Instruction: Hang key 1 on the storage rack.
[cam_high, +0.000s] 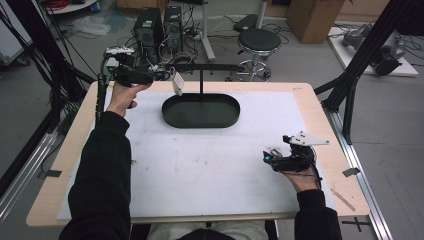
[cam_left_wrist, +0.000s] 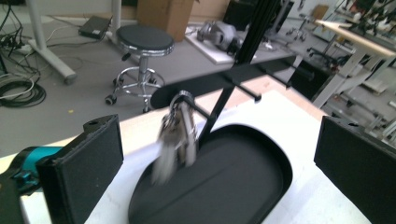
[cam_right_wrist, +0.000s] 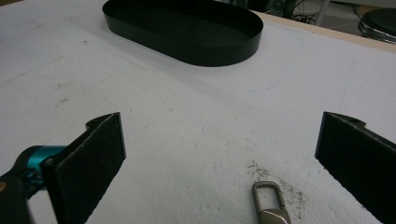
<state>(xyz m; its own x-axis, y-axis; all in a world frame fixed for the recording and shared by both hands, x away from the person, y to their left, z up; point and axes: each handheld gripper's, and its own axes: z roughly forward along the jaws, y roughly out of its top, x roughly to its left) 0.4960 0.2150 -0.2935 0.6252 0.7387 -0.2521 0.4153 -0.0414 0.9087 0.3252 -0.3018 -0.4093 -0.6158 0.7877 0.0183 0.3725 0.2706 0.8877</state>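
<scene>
R gripper (cam_high: 270, 159), at 4 o'clock on the table (cam_high: 320, 125), has jaws wide w/ nothing in them; a metal clip (cam_right_wrist: 270, 205) lies on the white mat (cam_high: 200, 165) just in front. Farther, at 11 o'clock, L gripper (cam_high: 162, 74) is also wide open, and the bunch of keys (cam_left_wrist: 175, 135) hangs from the left hook of the black stand (cam_high: 201, 80) above the oval tray (cam_high: 200, 121).

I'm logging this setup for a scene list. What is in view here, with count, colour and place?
Tray: one, black oval, far middle of the mat.
Stand: one, black T-shaped, post rising from the tray's far edge.
Key bunch: one, silvery, blurred, hanging from a peg on the stand's left arm.
Clip: one, silvery, lying on the mat between the right gripper's jaws.
Mat: one, white, covering the table.
Table: one, pale wood.
Stool: one, black seat, on the floor behind the table.
Left gripper: one, black, open, by the keys.
Right gripper: one, black, open, near right.
</scene>
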